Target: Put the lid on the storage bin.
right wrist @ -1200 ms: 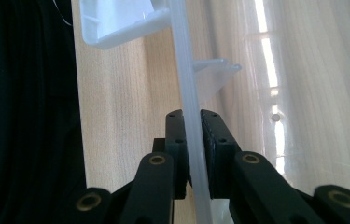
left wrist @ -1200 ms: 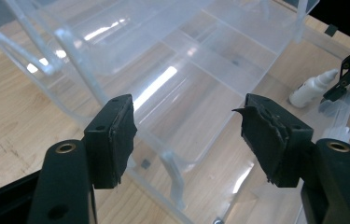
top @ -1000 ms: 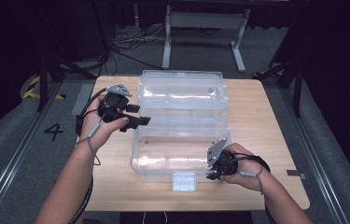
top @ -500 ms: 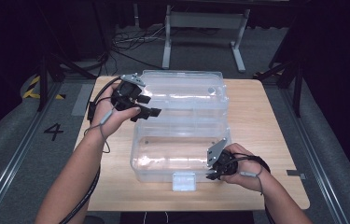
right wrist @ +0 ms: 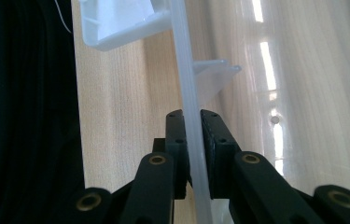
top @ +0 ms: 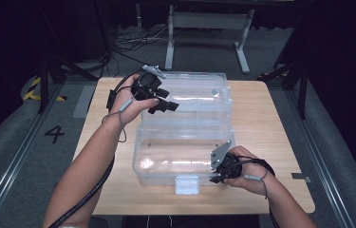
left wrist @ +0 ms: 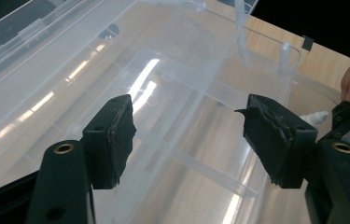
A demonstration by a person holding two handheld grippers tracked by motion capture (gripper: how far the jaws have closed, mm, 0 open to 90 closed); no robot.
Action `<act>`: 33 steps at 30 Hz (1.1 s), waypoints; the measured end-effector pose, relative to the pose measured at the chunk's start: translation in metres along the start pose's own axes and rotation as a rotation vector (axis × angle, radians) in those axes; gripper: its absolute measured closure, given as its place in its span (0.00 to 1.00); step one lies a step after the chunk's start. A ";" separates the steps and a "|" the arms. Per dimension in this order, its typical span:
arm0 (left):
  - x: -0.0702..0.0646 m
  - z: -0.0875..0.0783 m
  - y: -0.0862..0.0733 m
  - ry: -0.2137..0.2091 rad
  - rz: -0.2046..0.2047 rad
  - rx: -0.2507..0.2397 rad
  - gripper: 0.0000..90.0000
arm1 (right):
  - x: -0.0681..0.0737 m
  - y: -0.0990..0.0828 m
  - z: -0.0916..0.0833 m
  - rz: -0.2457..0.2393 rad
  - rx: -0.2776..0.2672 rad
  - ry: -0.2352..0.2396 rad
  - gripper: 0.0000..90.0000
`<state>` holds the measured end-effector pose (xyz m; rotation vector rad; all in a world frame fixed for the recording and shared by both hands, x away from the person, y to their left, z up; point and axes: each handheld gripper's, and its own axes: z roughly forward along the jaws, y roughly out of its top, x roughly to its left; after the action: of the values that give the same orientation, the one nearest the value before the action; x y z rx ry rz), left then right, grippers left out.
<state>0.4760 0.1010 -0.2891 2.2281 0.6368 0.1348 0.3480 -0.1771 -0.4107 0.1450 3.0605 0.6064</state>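
My right gripper has its fingers clamped on the front wall of the clear plastic box on the worktop; my left gripper hovers over its open lid, fingers spread wide, empty.

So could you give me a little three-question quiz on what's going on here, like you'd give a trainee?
1. True or false: the right gripper is shut on the box's front rim.
2. The left gripper's jaws are: A) clamped on the lid, B) open with nothing between them, C) holding a cable.
3. What does the clear box rest on?

Key:
1. True; the right gripper view shows both pads pressed against the thin clear rim.
2. B; they stand apart over the open lid.
3. A wooden table.
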 end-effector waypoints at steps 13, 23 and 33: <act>-0.001 0.022 0.013 -0.049 0.072 0.049 0.47 | 0.000 0.000 0.000 -0.006 -0.004 -0.001 0.92; 0.000 0.035 0.019 -0.067 0.095 0.084 0.51 | 0.000 0.000 0.000 -0.009 -0.006 0.002 0.92; 0.000 0.043 0.020 -0.079 0.098 0.124 0.60 | 0.000 0.000 0.000 -0.011 -0.007 0.000 0.92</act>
<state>0.4966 0.0610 -0.3040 2.3721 0.5055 0.0579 0.3482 -0.1774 -0.4113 0.1282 3.0573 0.6163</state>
